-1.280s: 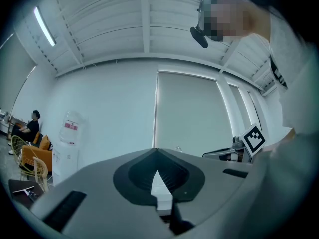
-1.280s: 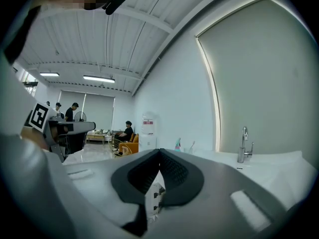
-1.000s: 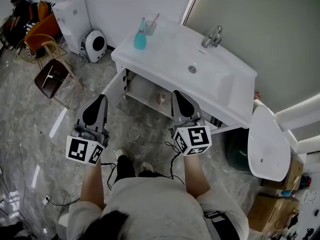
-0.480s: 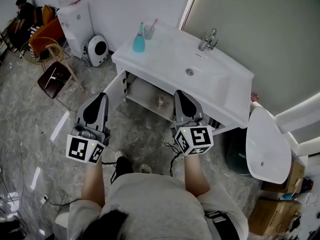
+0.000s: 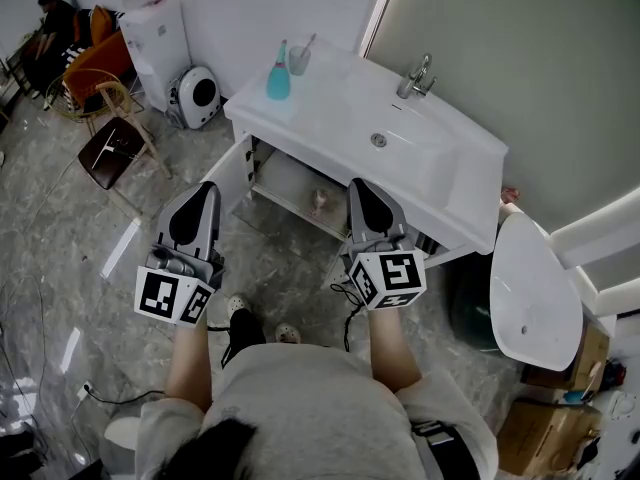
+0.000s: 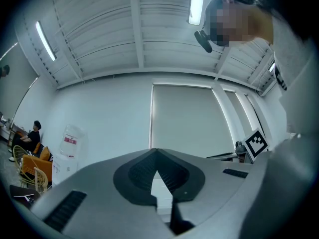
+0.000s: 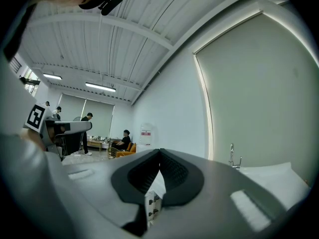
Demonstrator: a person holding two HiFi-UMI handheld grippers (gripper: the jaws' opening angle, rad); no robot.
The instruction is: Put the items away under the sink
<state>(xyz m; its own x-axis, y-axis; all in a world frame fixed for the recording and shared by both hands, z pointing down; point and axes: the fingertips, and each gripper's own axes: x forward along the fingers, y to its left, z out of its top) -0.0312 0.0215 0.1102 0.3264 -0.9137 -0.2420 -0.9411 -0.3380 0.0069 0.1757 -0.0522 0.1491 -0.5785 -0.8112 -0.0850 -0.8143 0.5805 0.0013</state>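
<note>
Sink (image 5: 440, 158): white basin and countertop with a chrome faucet (image 5: 418, 76) at its back edge, standing over an open cabinet (image 5: 290, 180). The cabinet door (image 5: 231, 175) is swung out at the sink's left end. Teal bottle (image 5: 279, 76): upright on the countertop at the sink's back left corner, not yet put away. Cup (image 5: 299, 59): just beside the bottle on the same corner, holding what looks like a toothbrush (image 5: 311, 38), also not yet put away. Small pale object (image 5: 320, 201): on the shelf (image 5: 283, 194) under the sink, near the middle of the opening and too small to identify; probably an item already stowed. Left gripper (image 5: 207, 189): in front of the sink's left end, beside the open door, well short of the countertop items, jaws clenched tip to tip with nothing between them. Right gripper (image 5: 357, 187): in front of the sink's middle, over the cabinet opening, jaws likewise closed and empty. Progress, as judged: cabinet opened and perhaps one item inside. Two countertop items remain to be grasped and carried below, and the door is probably to be closed afterwards.
</note>
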